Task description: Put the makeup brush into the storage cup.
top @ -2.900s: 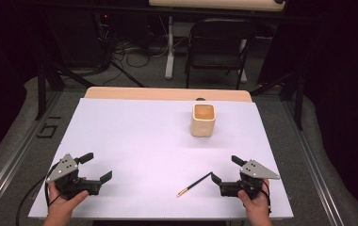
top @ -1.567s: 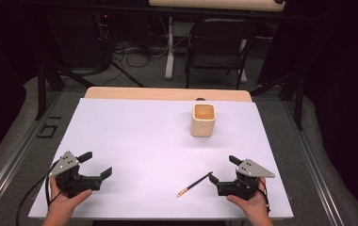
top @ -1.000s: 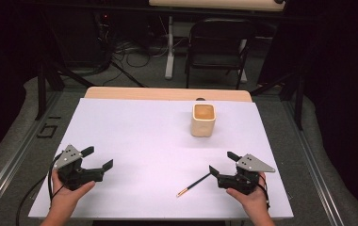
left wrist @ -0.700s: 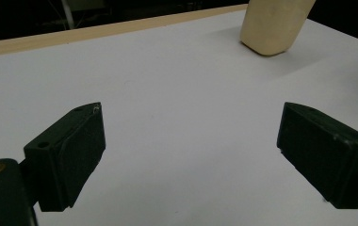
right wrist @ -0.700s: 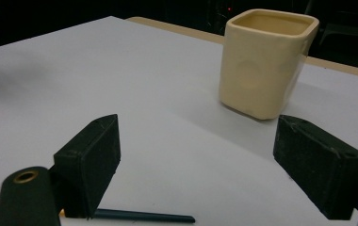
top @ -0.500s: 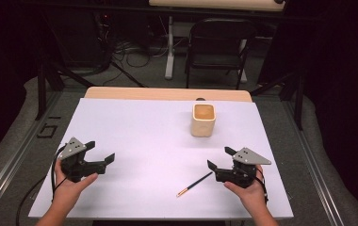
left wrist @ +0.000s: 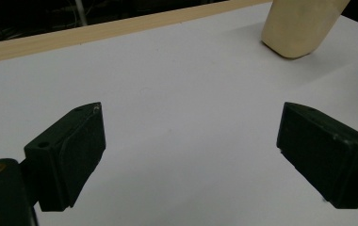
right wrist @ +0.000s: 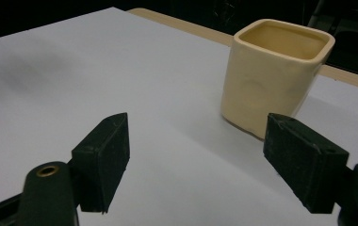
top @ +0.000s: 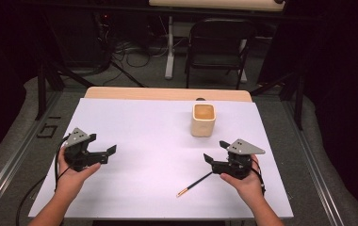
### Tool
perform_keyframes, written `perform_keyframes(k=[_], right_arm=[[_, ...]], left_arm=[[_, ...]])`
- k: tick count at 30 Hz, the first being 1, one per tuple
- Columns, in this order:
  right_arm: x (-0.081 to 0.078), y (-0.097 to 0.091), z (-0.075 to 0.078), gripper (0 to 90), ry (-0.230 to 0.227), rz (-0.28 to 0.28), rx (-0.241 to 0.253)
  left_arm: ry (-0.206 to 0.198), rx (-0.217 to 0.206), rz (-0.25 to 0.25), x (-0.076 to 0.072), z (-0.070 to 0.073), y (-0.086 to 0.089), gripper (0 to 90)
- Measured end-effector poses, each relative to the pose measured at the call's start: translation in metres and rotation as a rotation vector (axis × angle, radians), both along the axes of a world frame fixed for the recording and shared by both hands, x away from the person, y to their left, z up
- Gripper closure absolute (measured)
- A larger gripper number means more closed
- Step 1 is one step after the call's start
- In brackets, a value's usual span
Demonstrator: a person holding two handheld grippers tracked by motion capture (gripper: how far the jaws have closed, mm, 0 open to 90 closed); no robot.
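White table (top: 149, 141): cup (top: 203, 120) near far edge, pencil (top: 195, 183) near front.

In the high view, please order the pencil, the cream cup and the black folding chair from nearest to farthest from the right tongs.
From the right tongs:
1. Pencil, on the table just beside and below them.
2. Cream cup, farther up the table.
3. Black folding chair, on the floor beyond the table.

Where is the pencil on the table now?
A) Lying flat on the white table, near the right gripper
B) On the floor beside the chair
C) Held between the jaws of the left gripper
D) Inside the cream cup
A: the pencil lies flat on the white table, just below the right gripper, whose open jaws hold nothing.
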State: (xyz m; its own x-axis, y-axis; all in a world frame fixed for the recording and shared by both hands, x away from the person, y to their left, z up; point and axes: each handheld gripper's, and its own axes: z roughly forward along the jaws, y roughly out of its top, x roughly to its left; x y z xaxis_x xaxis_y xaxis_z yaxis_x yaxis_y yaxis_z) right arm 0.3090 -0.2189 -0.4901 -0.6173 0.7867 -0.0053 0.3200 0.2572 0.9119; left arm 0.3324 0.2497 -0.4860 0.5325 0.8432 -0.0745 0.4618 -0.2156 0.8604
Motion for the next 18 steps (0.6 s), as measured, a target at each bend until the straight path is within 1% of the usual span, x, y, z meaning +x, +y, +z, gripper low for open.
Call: perform_keyframes(k=[4,6,7,8,13,14,17,18], right_arm=[[0.006,0.004,0.004,24.4,0.010,0.013,-0.012],[0.007,0.006,0.006,24.8,0.013,0.019,-0.027],[0.007,0.006,0.006,24.8,0.013,0.019,-0.027],[0.009,0.008,0.007,25.5,0.012,0.025,-0.036],[0.012,0.010,0.010,28.1,0.020,0.037,-0.060],[0.013,0.010,0.010,29.4,0.023,0.041,-0.065],[0.017,0.012,0.013,29.5,0.040,0.051,-0.088],[0.017,0.012,0.013,29.5,0.040,0.051,-0.088]], left_arm=[[0.003,0.009,0.009,0.007,0.004,-0.004,9.5],[0.003,0.016,0.009,0.011,0.006,-0.006,9.5],[0.003,0.016,0.009,0.011,0.006,-0.006,9.5],[0.002,0.021,0.014,0.014,0.008,-0.008,9.5],[-0.002,0.020,0.018,0.021,0.013,-0.013,9.7],[-0.003,0.015,0.019,0.022,0.014,-0.014,9.9],[0.002,0.003,0.026,0.028,0.018,-0.017,11.2],[0.006,-0.002,0.028,0.029,0.020,-0.017,11.2]])
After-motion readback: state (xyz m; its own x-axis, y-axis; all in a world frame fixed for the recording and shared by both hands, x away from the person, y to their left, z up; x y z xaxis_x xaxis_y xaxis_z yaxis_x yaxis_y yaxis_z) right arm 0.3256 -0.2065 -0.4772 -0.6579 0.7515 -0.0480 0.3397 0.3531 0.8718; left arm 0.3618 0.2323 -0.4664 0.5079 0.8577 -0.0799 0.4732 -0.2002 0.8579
